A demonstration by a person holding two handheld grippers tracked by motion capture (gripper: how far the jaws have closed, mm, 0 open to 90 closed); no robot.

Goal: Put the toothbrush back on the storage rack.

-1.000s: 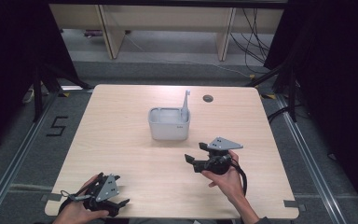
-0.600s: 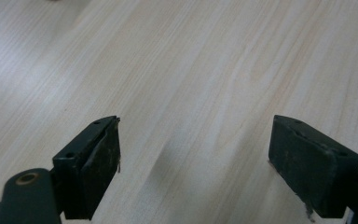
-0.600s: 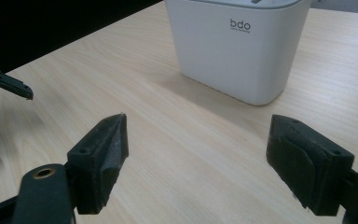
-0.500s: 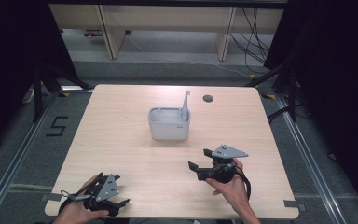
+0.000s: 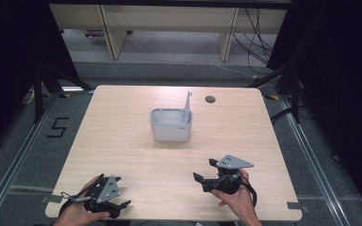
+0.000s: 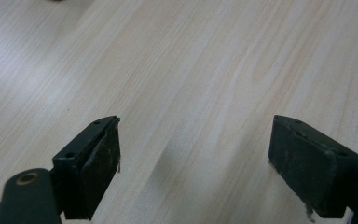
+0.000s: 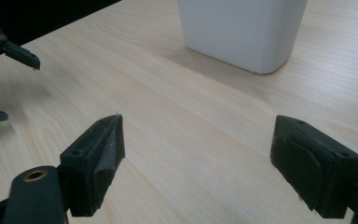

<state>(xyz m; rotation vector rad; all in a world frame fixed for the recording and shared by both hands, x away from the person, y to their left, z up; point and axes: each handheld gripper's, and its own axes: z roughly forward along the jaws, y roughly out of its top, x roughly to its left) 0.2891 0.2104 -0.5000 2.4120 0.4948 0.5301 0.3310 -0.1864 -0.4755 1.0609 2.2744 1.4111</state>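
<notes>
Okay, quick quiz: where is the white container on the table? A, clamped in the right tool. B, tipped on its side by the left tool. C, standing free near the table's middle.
C: the white container stands upright mid-table, apart from the open right tool and left tool.

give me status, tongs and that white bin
Left tongs open, empty. Right tongs open, empty, aimed toward white bin. Bin mid-table, stick upright inside. Nothing between.

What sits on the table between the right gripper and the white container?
Nothing: between the right gripper and the white container is bare wooden tabletop, as the high view and right gripper view show.
</notes>
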